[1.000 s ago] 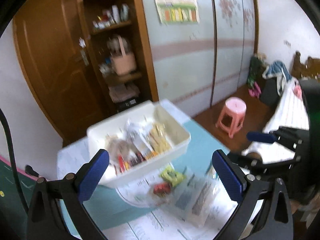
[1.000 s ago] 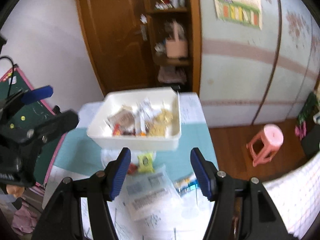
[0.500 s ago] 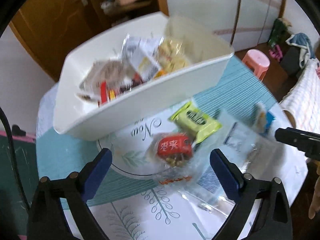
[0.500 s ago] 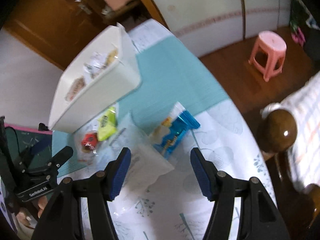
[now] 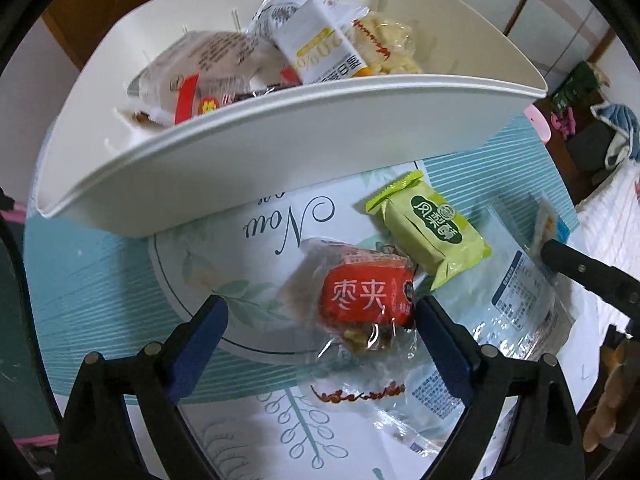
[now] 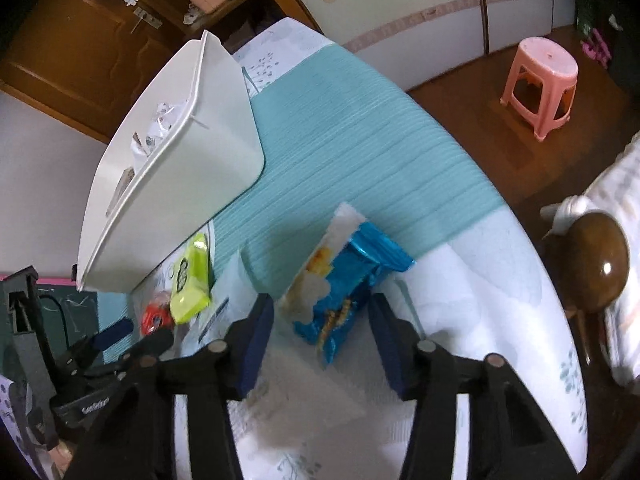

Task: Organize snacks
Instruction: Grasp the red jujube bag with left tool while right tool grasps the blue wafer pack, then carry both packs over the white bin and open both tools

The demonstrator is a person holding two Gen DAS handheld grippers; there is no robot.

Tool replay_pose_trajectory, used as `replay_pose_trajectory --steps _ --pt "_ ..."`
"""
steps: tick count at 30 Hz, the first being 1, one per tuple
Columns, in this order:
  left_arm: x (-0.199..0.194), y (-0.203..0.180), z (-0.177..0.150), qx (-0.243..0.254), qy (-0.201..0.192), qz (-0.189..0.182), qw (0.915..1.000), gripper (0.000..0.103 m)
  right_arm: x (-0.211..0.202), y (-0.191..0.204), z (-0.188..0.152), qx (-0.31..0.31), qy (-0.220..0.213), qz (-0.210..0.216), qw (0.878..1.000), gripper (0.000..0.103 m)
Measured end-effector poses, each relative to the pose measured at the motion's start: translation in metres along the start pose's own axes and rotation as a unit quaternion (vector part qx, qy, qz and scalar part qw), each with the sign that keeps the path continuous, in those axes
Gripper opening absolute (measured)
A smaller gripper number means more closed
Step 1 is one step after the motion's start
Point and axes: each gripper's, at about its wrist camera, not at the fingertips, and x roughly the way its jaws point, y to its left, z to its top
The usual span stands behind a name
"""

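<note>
Lying between open jaws, red snack [image 5: 366, 298], blue packet [image 6: 344, 292]

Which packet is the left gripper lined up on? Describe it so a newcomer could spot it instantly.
Start at the big white bin holding snacks on the table. Just in front of it, loose on the tablecloth, lie two small packets; the left gripper is open around the nearer one. It is the red-labelled snack in clear wrap with white characters, unlike the plain lime-green packet beside it.

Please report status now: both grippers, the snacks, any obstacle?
Left gripper open over red snack. Right gripper open over blue packet. Neither gripped. Green snack beside red one; white bin close behind.
</note>
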Motion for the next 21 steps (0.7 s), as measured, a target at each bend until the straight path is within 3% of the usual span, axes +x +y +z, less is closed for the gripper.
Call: replay_pose_trajectory --steps 3,5,6,13,16,21 --pt "0.006 0.006 0.000 -0.014 0.009 -0.009 0.9998 0.087 0.003 0.007 0.005 -0.026 -0.010 -0.023 0.999 0.037" --pt "0.012 0.010 -0.002 -0.023 0.020 -0.009 0.9995 0.072 0.006 0.013 0.005 -0.046 -0.017 -0.041 0.998 0.036" --pt "0.015 0.012 -0.003 -0.030 0.025 -0.009 0.9992 0.070 0.006 0.017 0.005 -0.055 -0.021 -0.050 0.997 0.036" --pt "0.007 0.013 -0.013 -0.020 0.002 0.019 0.9996 0.047 0.013 0.041 0.003 -0.123 -0.044 -0.107 0.986 0.035" --pt "0.004 0.016 -0.019 -0.029 -0.003 0.020 0.9994 0.044 0.012 0.039 -0.001 -0.127 -0.050 -0.097 0.986 0.027" --pt "-0.007 0.030 -0.039 -0.041 -0.015 0.031 0.9986 0.042 0.006 0.031 -0.009 -0.110 -0.050 -0.073 0.990 0.025"
